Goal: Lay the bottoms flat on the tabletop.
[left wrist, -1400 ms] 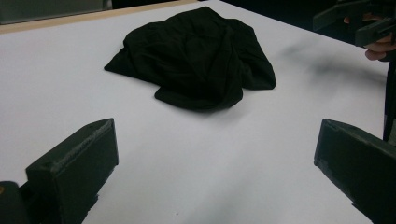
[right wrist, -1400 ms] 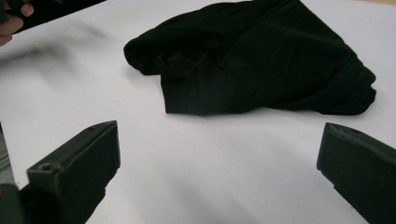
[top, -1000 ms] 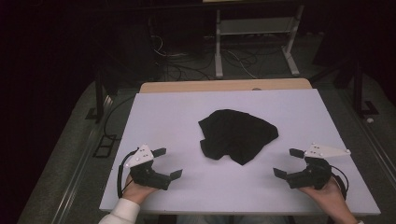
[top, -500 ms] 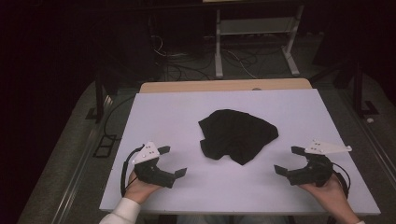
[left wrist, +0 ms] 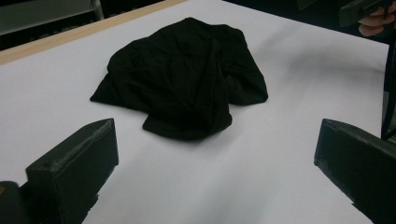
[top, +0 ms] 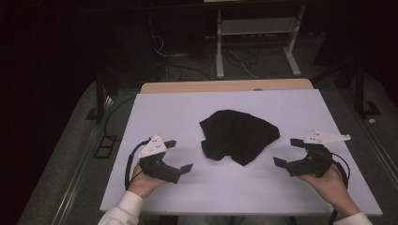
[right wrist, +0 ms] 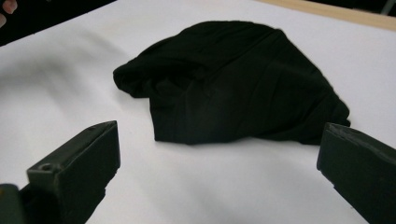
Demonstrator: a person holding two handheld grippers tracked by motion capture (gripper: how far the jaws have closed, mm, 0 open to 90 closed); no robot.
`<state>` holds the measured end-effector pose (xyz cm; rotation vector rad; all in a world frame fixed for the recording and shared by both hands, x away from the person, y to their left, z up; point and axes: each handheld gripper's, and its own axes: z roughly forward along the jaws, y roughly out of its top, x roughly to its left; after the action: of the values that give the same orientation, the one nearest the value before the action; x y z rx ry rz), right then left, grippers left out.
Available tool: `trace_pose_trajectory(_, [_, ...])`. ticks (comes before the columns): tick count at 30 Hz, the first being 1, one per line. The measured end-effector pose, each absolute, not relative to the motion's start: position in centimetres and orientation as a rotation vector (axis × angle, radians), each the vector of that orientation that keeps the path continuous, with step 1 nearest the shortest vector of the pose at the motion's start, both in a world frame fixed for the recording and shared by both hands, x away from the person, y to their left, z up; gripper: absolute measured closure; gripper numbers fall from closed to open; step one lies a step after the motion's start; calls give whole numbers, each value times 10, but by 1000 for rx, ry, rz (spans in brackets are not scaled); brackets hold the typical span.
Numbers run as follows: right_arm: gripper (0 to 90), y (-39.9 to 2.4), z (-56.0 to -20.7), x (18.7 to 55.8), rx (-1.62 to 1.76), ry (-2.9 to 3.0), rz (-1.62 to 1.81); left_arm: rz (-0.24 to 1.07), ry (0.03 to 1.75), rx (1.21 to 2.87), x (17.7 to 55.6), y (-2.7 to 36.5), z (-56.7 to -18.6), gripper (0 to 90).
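while both grippers are hovering near the table's near edge, left gripper (top: 177, 155) and right gripper (top: 285, 151) are gaping wide, holding nothing. crumpled black cloth (top: 238, 136) is lying mid-table (top: 187, 108) between them; looks soft, light, floppy; best pinching its near edge folds.

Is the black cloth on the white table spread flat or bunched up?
Bunched up. The black cloth sits in a rumpled heap on the white table, with folds and overlapping layers visible in both gripper views.

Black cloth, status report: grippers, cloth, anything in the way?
Left gripper open, right gripper open, both clear of cloth. Black cloth crumpled mid-table, untouched. White table bare between; nothing blocking.
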<state>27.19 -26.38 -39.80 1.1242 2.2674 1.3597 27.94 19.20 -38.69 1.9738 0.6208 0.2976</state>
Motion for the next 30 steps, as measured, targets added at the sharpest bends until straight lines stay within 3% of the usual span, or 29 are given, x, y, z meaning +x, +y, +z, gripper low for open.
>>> trace_pose_trajectory(30, [0,-249,-396,321,1116,2304,1331,305,645,1955,326,182,-379,0])
